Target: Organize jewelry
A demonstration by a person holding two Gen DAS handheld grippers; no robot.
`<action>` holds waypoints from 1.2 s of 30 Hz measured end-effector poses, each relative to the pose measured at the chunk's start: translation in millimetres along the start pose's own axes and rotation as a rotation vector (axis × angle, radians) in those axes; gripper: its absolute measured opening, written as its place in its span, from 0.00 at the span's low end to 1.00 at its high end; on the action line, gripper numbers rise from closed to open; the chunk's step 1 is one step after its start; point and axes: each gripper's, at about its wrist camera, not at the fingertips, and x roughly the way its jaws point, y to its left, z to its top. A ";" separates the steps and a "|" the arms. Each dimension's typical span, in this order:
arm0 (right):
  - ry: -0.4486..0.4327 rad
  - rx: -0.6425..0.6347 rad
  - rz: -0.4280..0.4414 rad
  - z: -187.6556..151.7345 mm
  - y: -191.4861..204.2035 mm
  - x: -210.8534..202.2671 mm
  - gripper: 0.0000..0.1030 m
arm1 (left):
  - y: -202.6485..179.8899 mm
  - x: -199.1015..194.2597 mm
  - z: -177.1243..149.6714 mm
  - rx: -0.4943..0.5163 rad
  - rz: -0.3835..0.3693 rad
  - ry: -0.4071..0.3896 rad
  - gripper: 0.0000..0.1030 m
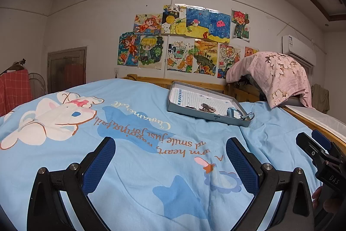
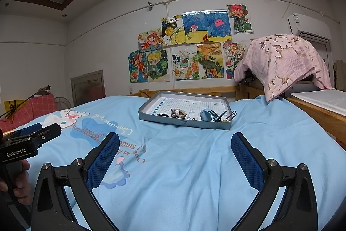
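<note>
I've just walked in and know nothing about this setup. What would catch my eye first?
Probably the bright children's drawings covering the far wall, above a bed with a light blue cartoon bedspread. On the bedspread's far side lies a shallow grey tray holding a hair clip and a blue watch. Nearest, two open hand-held grippers, left and right, hover empty.

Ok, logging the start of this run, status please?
Left gripper and right gripper open, empty. Shallow grey metal tray of jewelry on blue bedspread ahead, untouched. Path clear.

Left gripper [image 1: 170, 162]: black linkage arms, blue textured pads, silver screws.
Right gripper [image 2: 175, 157]: same build.
Markings: "GenRobot.AI", "DAS".
</note>
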 end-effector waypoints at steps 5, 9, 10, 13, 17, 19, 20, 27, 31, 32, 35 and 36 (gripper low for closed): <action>-0.001 -0.001 -0.001 0.2 -0.6 0.0 0.98 | -0.7 0.5 -0.2 -0.002 -0.001 0.002 1.00; -0.001 -0.001 -0.002 -0.5 0.1 0.0 0.98 | 3.0 0.4 -1.5 -0.010 -0.002 0.006 1.00; -0.002 -0.003 -0.002 -0.7 1.0 -0.2 0.98 | 3.3 0.3 -1.4 -0.010 -0.002 0.006 1.00; 0.000 -0.002 -0.002 -1.1 1.5 0.1 0.98 | 4.5 0.6 -2.1 -0.008 -0.002 0.007 1.00; 0.004 0.002 0.001 -2.2 3.2 0.7 0.98 | 4.0 0.6 -1.9 -0.008 -0.002 0.007 1.00; 0.004 0.002 0.001 -2.7 4.4 0.5 0.98 | 4.2 0.4 -1.9 -0.009 -0.002 0.007 1.00; 0.004 0.002 0.000 -2.4 4.0 0.7 0.98 | 3.9 0.5 -1.9 -0.009 -0.002 0.007 1.00; 0.005 0.003 0.001 -2.6 4.9 0.4 0.98 | 5.1 0.5 -2.5 -0.007 -0.002 0.008 1.00; 0.006 0.003 0.002 -3.1 4.6 0.6 0.98 | 5.1 0.5 -2.3 -0.010 -0.003 0.008 1.00; 0.006 0.002 0.001 -3.1 5.1 0.5 0.98 | 6.1 0.3 -2.9 -0.011 -0.003 0.008 1.00; 0.005 0.002 0.002 -3.8 4.9 0.7 0.99 | 7.6 1.0 -4.5 -0.011 -0.003 0.010 1.00; 0.005 0.002 0.002 -4.0 5.2 0.6 0.98 | 7.2 1.2 -4.1 -0.010 -0.003 0.009 1.00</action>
